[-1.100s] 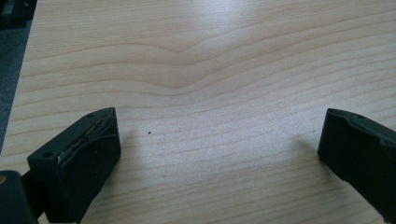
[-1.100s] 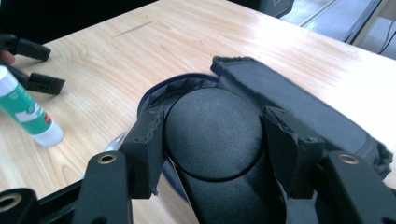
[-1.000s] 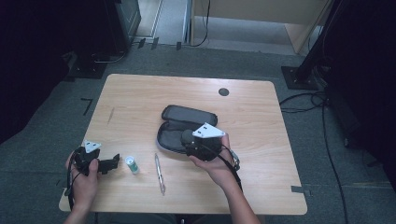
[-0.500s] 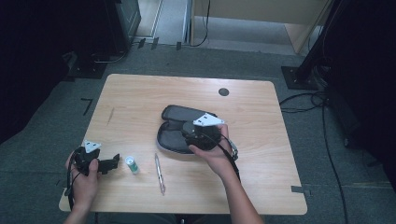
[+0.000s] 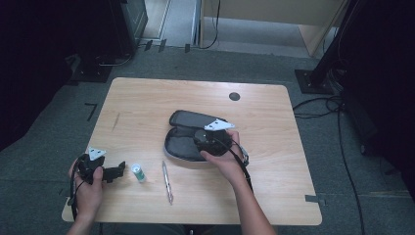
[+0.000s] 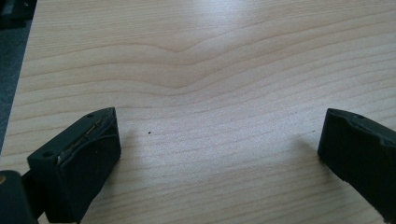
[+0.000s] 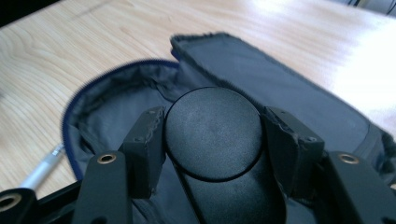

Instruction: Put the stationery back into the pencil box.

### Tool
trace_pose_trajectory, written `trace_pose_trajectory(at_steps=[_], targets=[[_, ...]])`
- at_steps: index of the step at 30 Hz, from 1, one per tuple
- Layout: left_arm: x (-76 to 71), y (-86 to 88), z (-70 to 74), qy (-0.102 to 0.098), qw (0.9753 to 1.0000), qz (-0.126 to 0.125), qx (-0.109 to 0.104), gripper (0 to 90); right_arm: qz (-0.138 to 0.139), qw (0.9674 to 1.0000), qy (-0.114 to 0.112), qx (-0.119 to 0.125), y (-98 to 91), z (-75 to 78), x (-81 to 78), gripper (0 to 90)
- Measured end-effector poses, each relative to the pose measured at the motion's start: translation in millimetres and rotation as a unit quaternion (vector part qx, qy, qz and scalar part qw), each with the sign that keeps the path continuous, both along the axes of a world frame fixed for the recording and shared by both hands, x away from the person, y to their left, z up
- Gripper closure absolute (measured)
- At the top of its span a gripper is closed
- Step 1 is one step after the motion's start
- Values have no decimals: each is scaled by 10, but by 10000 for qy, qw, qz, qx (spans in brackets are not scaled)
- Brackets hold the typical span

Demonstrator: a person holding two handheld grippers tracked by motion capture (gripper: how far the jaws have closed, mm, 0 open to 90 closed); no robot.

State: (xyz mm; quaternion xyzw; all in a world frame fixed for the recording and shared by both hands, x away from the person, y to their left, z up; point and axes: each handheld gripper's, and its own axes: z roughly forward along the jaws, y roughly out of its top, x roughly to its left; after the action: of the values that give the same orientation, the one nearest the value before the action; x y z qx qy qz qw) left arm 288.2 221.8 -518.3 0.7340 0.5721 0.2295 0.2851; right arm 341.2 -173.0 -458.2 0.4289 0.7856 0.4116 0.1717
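Note:
An open black zip case lies in the middle of the wooden table. In the right gripper view its dark lining and blue zip edge spread out below the jaws. My right gripper hangs just over the case's near half, shut on a black round-headed object. One pad presses on each side of that disc, and my right gripper points into the case. My left gripper rests at the table's front left, open, with bare wood between the jaws of my left gripper.
A small white bottle with a green cap stands just right of the left gripper. A silver pen lies beside it near the front edge. A dark round grommet sits at the table's far side. Dark stands and cables surround the table.
My right hand has carried the round black object a little farther over the open case and lower. The left hand has stayed put.

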Motion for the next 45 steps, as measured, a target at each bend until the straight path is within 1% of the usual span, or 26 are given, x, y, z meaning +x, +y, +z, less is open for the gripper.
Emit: trace_pose_trajectory(at_steps=[3,5,7,9,12,14,17,20,23,26,28,29,30,32,35,37,39,43,45], targets=[[0,0,1,3,10000,0,1,0,-21,10000,92,5,-35,-92,30,418],[1,0,1,3,10000,-4,0,0,18,9999,137,35,-59,-135,53,418],[1,0,1,3,10000,-4,1,0,46,9998,188,34,-67,-159,68,418],[1,1,1,4,10000,-6,2,0,44,9996,261,-27,-68,-186,83,418],[2,0,0,1,10000,-3,-1,0,40,9995,305,-64,-68,-217,103,418],[2,1,1,4,10000,-9,3,0,50,9995,297,-80,-75,-239,128,418],[3,0,0,-1,10000,-3,-3,0,63,9991,404,-84,-76,-260,147,418],[3,0,0,0,10000,-4,-2,0,125,9987,458,-163,-71,-294,158,418],[2,1,1,5,10000,-10,4,0,321,9977,556,-225,-59,-339,150,417],[2,1,1,7,10000,-10,5,0,441,9970,550,-313,-40,-373,130,417],[2,1,1,7,10000,-9,4,0,429,9969,600,-260,-41,-389,123,417],[2,1,1,7,10000,-9,4,0,437,9970,591,-236,-49,-398,126,416],[2,1,1,7,10000,-11,5,0,381,9970,632,-212,-52,-401,119,416],[2,1,1,6,10000,-9,3,0,376,9969,670,-164,-61,-422,116,416],[2,0,1,6,10000,-8,3,0,376,9967,706,-161,-68,-423,98,414],[2,1,1,7,10000,-9,4,0,389,9969,673,-111,-77,-409,82,388],[3,-2,-1,-7,10000,4,-12,0,380,9969,685,-44,-89,-389,75,339],[2,1,2,8,10000,-10,5,0,243,9974,677,-16,-106,-332,33,264],[3,-3,-1,-10,10000,8,-18,0,240,9976,651,50,-101,-307,-5,263]])
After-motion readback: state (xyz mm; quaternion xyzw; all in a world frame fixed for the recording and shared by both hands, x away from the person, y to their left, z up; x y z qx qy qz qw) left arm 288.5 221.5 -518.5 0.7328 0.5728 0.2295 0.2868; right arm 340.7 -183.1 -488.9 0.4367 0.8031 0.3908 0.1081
